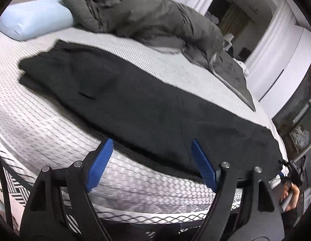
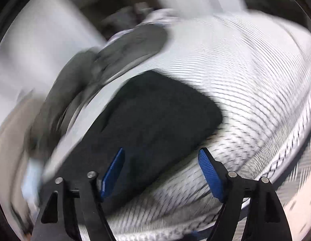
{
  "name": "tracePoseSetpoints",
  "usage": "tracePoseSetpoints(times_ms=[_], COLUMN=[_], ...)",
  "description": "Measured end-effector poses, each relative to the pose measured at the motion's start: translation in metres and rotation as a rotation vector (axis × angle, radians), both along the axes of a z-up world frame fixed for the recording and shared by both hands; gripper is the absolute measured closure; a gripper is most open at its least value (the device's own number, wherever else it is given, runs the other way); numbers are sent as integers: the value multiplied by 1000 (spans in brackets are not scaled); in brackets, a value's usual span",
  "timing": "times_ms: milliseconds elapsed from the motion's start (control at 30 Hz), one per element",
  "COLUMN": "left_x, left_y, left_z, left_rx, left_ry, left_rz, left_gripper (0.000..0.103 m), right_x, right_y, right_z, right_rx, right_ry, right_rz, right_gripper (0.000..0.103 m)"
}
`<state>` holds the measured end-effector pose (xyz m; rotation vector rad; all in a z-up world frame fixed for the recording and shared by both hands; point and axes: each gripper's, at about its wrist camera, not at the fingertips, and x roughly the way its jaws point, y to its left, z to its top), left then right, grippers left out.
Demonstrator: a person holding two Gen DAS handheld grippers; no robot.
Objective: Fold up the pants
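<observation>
Both the left hand-held gripper (image 1: 151,152) and right hand-held gripper (image 2: 161,160) stand apart, gripping nothing, with black pants (image 1: 119,92) flat on the bed (image 1: 35,120) just ahead.

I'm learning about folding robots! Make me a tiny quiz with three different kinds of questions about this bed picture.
1. True or false: the left hand-held gripper is clamped on the black pants.
2. What lies on the mattress beside the grey blanket? A) a light blue pillow B) a red book C) a shoe
3. Fill in: the right hand-held gripper stands ____.

Key: 1 false, it is open and empty; 2 A; 3 open.
</observation>
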<state>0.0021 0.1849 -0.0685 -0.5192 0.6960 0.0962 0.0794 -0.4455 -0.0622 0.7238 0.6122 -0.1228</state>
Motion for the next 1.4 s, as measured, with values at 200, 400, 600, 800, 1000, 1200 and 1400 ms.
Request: tracePoseSetpoints(times_ms=[200, 400, 600, 800, 1000, 1200, 1400], left_x=[1, -9, -19, -13, 5, 36, 87], left_y=[-35, -66, -103, -135, -160, -178, -207], left_z=[-3, 11, 30, 44, 49, 40, -1], left_rx=[101, 247, 385, 404, 411, 396, 350], left_ry=[36, 28, 12, -19, -18, 3, 91], left_rz=[-16, -3, -30, -71, -107, -160, -295], left_gripper=[25, 24, 17, 1, 1, 1, 1], right_x=[22, -3, -34, -26, 7, 24, 48], right_y=[1, 21, 68, 124, 168, 214, 242], right_z=[19, 25, 47, 50, 42, 26, -6], right_rx=[-196, -400, -513, -559, -562, -591, -647], right_ry=[-1, 46, -49, -102, -102, -75, -16], right_rz=[25, 16, 184, 382, 520, 630, 708], right_gripper=[81, 37, 12, 9, 8, 8, 8])
